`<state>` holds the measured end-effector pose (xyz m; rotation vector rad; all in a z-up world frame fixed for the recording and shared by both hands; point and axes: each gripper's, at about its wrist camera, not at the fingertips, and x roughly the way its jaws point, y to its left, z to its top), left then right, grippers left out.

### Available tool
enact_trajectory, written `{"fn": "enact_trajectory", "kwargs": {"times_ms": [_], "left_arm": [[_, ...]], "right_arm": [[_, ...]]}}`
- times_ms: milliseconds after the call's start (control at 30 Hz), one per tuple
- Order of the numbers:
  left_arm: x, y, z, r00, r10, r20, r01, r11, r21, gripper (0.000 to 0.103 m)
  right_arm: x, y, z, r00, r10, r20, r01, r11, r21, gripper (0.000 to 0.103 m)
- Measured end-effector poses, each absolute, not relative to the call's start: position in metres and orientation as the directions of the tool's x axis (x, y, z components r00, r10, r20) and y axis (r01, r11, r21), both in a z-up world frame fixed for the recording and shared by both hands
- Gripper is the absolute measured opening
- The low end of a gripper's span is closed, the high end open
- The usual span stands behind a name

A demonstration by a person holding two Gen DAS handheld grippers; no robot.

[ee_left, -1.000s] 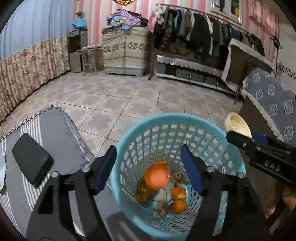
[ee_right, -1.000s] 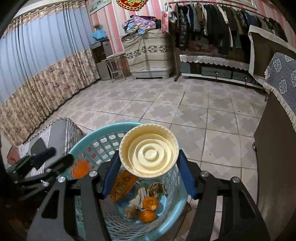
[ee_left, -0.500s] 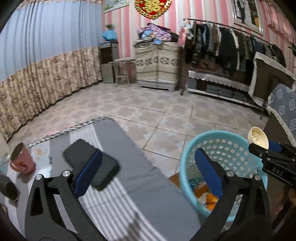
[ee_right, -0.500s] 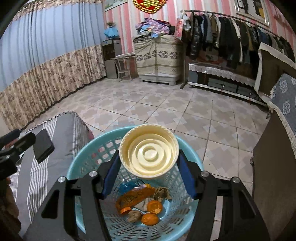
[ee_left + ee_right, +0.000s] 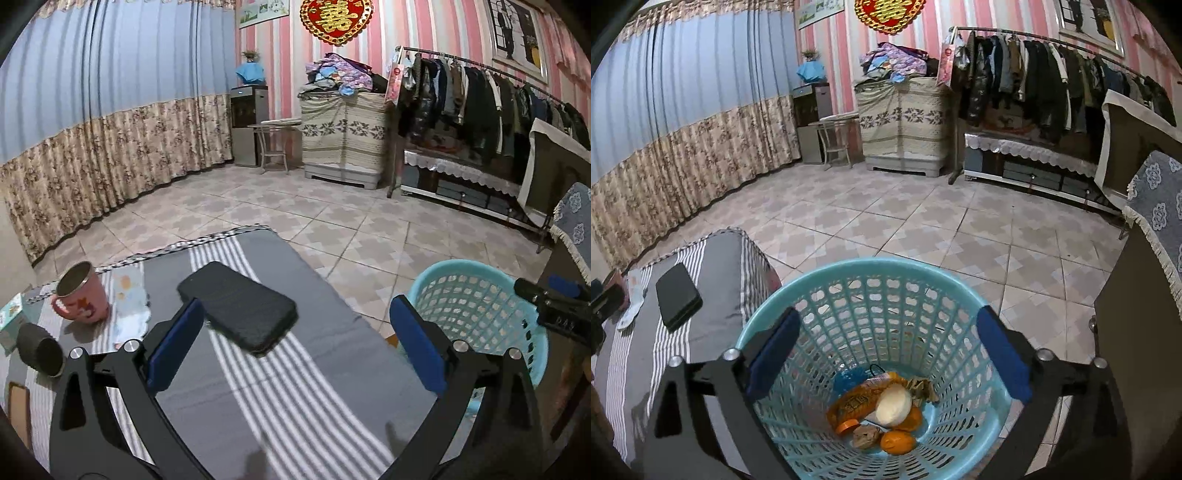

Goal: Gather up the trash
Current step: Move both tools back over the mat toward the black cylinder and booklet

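My right gripper (image 5: 886,358), jaws opening with nothing between them, hangs over the light-blue perforated plastic basket (image 5: 871,269); the cream plastic cup (image 5: 893,405) lies among wrappers at its bottom. My left gripper (image 5: 295,343), spread and empty, faces the grey striped cloth-covered table (image 5: 280,387), basket at lower right. Only the right view shows the contents.

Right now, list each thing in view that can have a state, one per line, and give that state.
Left gripper: open, nothing between its pads.
Right gripper: jaws opening, empty, above the basket.
Basket: upright on the floor, partly filled with trash.
Cream cup: lying in the basket on the other trash.
Pink mug: upright on the striped table.
Phone: lying flat, screen dark.
Dark cup: lying on its side.
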<state>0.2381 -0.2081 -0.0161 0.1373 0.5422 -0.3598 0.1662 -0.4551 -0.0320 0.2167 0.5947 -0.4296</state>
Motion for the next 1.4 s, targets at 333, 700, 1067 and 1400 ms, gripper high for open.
{"fn": "enact_trajectory", "kwargs": {"times_ms": [333,700,1067,1400], "left_arm": [[0.230,-0.159,-0.015,0.823,-0.230,-0.519,0.291,0.956,0.038,0.097],[0.215,-0.087,-0.019,0.834,-0.146,-0.531,0.199,0.979,0.044,0.097],[0.199,-0.009,-0.027,0.838,-0.066,-0.542,0.085,0.996,0.011,0.097],[0.188,0.044,-0.047,0.824,0.010,-0.567,0.004,1.000,0.024,0.097]], "right_arm": [[0.169,-0.437,-0.026,0.752,-0.334,-0.569,0.433,0.901,0.043,0.096],[0.170,-0.407,-0.030,0.763,-0.324,-0.559,0.392,0.920,0.002,0.096],[0.164,-0.353,-0.021,0.809,-0.278,-0.517,0.327,0.945,0.004,0.096],[0.179,-0.293,-0.037,0.814,-0.113,-0.569,0.182,0.981,0.066,0.096]]}}
